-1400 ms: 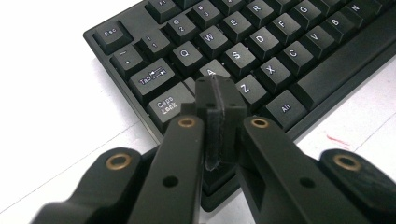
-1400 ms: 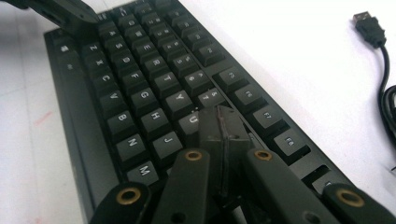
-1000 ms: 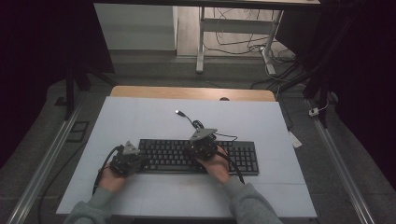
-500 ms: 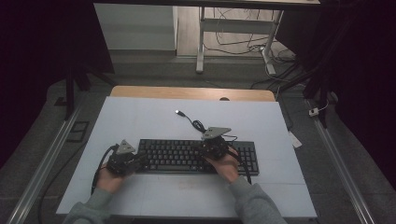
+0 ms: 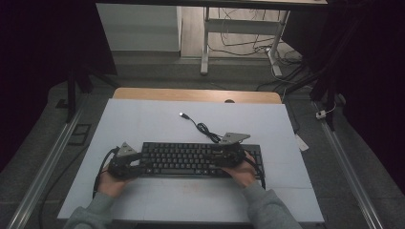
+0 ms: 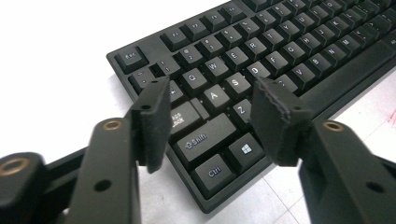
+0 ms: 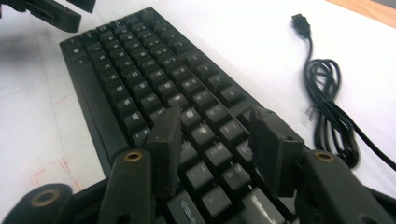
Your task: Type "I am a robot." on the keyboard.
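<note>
A black keyboard (image 5: 191,160) lies on the white mat (image 5: 143,119), with its coiled USB cable (image 5: 203,128) trailing off behind it. My left gripper (image 5: 142,168) is at the keyboard's left end. In the left gripper view its jaws (image 6: 210,93) stand open above the Shift and A keys (image 6: 299,51), having just been opening, and grip nothing. My right gripper (image 5: 213,160) hovers over the right half of the keyboard (image 7: 140,70). Its jaws (image 7: 217,123) have also just been opening, with only keys beneath them. The cable (image 7: 327,93) lies to the right in that view.
A wooden table edge (image 5: 196,94) runs behind the mat. Metal rails (image 5: 43,176) flank the table on both sides. A small white tag (image 5: 302,142) lies off the mat's right edge. Desk legs and loose cables (image 5: 248,43) are on the floor at the back.
My right hand has slid to the right along the keyboard. The left hand has stayed at the keyboard's left end.
</note>
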Action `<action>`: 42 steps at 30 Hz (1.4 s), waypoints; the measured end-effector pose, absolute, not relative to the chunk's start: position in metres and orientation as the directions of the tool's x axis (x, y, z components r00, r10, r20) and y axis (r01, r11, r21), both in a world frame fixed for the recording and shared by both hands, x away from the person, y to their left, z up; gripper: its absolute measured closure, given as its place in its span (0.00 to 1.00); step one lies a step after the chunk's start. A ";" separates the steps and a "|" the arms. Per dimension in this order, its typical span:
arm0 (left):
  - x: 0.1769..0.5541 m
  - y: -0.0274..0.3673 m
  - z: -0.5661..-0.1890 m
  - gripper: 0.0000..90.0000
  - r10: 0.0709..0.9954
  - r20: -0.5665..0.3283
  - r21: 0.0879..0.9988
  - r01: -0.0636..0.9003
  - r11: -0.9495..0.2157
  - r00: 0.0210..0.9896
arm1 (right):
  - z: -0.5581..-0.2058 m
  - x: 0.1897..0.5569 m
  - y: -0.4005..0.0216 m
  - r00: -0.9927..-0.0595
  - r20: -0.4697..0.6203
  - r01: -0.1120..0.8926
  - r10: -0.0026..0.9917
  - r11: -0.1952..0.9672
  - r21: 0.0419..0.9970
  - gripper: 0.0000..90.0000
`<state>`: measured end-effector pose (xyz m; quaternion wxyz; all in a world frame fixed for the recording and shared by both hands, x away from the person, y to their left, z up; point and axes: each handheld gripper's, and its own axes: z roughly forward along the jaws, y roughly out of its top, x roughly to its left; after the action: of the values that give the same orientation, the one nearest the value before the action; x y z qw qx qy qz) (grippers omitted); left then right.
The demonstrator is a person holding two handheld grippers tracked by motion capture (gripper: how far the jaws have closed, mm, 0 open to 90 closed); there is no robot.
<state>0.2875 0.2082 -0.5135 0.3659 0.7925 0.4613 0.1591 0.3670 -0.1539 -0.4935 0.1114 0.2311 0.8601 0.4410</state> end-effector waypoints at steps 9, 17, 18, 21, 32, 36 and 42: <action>0.289 0.210 -0.512 0.42 0.839 -0.117 0.723 0.625 -0.295 0.531 | -0.494 0.361 -0.171 -0.860 0.010 0.299 0.510 0.487 0.821 0.55; 0.289 0.204 -0.504 0.41 0.786 -0.121 0.732 0.589 -0.342 0.607 | -0.493 0.361 -0.172 -0.859 0.002 0.295 0.512 0.492 0.819 0.55; 0.289 0.204 -0.502 0.41 0.777 -0.118 0.733 0.582 -0.352 0.619 | -0.493 0.361 -0.172 -0.859 0.003 0.295 0.511 0.492 0.819 0.55; 0.289 0.201 -0.499 0.41 0.764 -0.108 0.735 0.569 -0.369 0.636 | -0.493 0.361 -0.172 -0.859 0.004 0.297 0.512 0.492 0.818 0.55; 0.303 0.182 -0.486 0.43 0.723 -0.098 0.726 0.546 -0.419 0.684 | -0.496 0.352 -0.183 -0.845 0.018 0.320 0.535 0.479 0.817 0.54; 0.309 0.174 -0.479 0.44 0.707 -0.098 0.731 0.533 -0.426 0.700 | -0.496 0.350 -0.189 -0.839 0.016 0.321 0.544 0.470 0.822 0.54; 0.309 0.167 -0.478 0.46 0.687 -0.098 0.737 0.517 -0.436 0.720 | -0.495 0.350 -0.191 -0.835 0.010 0.312 0.550 0.459 0.832 0.54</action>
<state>0.3086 0.1672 -0.4781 0.3920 0.8403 0.3583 0.1088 0.3504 -0.1913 -0.4951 0.1310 0.2553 0.8439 0.4534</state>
